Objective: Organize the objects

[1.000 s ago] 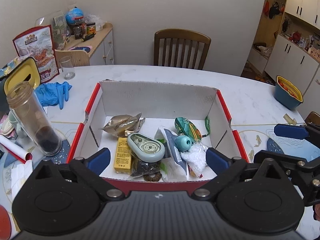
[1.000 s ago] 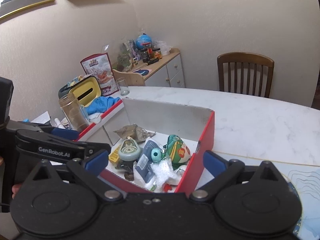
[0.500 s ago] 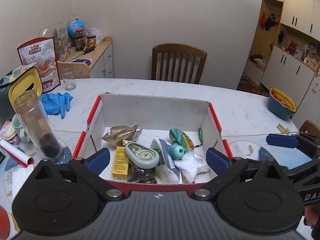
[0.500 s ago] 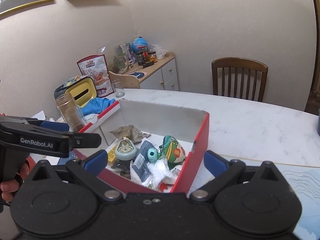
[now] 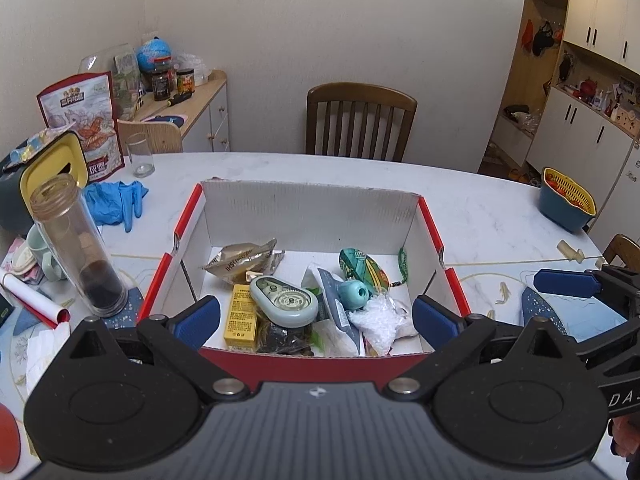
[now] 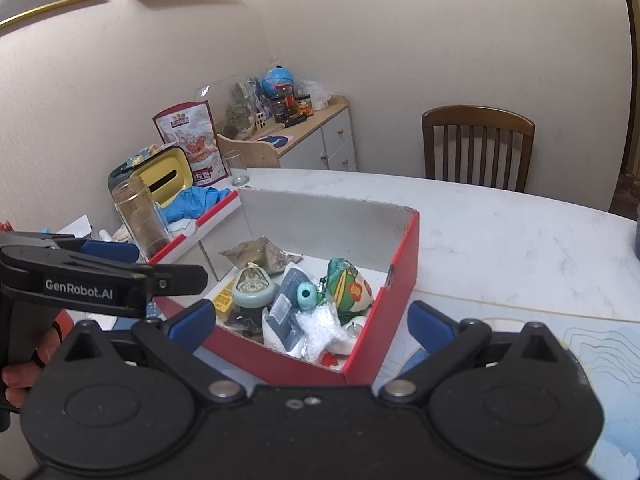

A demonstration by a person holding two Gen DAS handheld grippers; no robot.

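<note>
Nearest, the left tool [image 5: 316, 316] and right tool [image 6: 308, 320] both hang spread and empty over the near edge of the red cardboard box [image 5: 304, 356]. Inside it lie a glossy mint tape dispenser [image 5: 285, 301], yellow carton [image 5: 240, 316], crinkled foil pouch [image 5: 240, 260] and rubbery teal ball [image 5: 354, 292]. Perhaps sorting is finished, perhaps pending. Beyond the box, blue gloves [image 5: 116, 200] rest on the marble worktop [image 5: 480, 216].

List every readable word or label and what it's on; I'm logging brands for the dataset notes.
"GenRobot.AI": side of the left gripper.
"DAS", cut off by the frame edge: side of the right gripper.
Brown foil packet in the red box: lettering too blurred.
Yellow carton: print too small.
Red snack bag: characters not legible.
</note>
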